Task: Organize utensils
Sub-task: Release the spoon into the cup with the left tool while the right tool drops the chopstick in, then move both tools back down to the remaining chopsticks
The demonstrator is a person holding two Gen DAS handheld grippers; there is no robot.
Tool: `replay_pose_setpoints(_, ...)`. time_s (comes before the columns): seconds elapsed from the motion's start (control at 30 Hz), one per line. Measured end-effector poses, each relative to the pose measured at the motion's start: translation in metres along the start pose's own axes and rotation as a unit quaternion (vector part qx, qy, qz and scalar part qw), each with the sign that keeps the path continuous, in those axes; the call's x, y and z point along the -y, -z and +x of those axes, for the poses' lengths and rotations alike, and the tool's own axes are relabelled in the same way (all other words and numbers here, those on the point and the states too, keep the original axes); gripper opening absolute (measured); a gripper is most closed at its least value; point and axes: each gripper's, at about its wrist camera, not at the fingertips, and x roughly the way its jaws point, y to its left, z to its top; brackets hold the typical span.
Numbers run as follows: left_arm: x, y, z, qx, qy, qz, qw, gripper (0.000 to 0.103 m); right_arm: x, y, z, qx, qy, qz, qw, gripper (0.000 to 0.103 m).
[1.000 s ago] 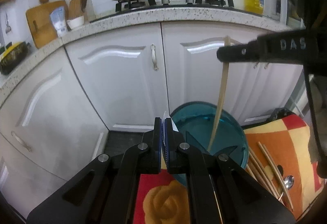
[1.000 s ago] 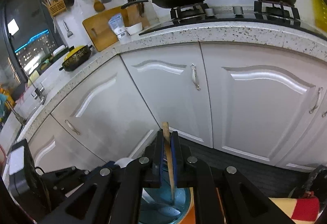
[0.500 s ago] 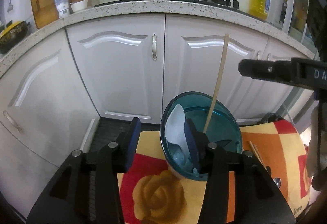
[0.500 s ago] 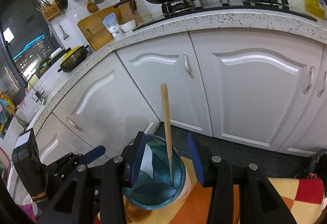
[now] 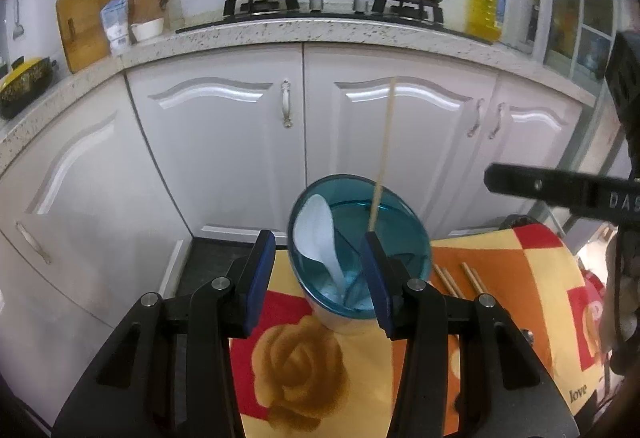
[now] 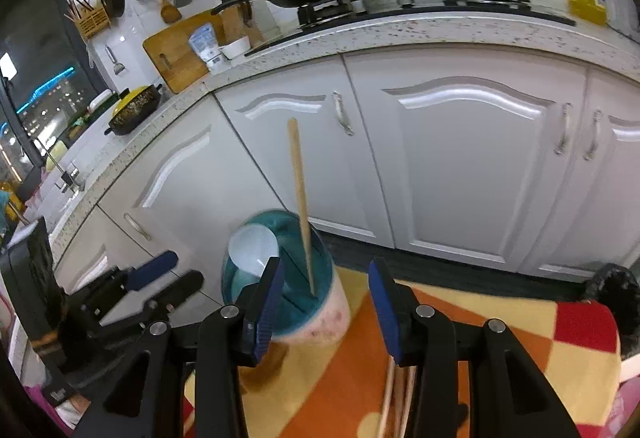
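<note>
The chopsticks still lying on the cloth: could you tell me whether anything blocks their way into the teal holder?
Nothing visible does. The chopsticks lie just right of the teal holder, whose top is open, holding only a white spoon and one upright chopstick.

holder (image 6: 280,278) blurred, chopsticks (image 6: 394,398) partly hidden

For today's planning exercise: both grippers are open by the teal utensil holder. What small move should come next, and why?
Probably lower the right gripper onto one of the loose chopsticks on the cloth. The holder already has a white spoon and one chopstick standing in it, and both grippers are empty, the left gripper nearest the holder.
</note>
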Motion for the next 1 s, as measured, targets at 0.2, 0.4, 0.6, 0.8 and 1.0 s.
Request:
replay_pose_setpoints(0.2,0.014,0.009,-0.013,-0.004,0.021,0.002,0.9998,0.044,0.018,0.032,-0.026,-0.007,0.024,0.009,1.000,0.043)
replay_pose_setpoints(0.4,0.028,0.023,-0.018,-0.021,0.054,0.000,0.9983,0.048,0.057,0.078,-0.049,-0.027,0.060,0.039,0.997,0.043)
replay_pose_setpoints(0.6,0.048,0.045,-0.011,-0.050,0.086,0.006,0.9950,0.050,0.113,0.137,-0.052,-0.059,0.089,0.112,0.988,0.044)
replay_pose_setpoints(0.8,0.076,0.070,0.007,-0.105,0.137,0.013,0.9850,0.050,0.134,0.179,-0.040,-0.084,0.076,0.154,0.982,0.044)
replay_pose_setpoints(1.0,0.103,0.083,0.022,-0.139,0.163,0.052,0.9755,0.050,0.129,0.172,-0.029,-0.083,0.065,0.140,0.985,0.044)
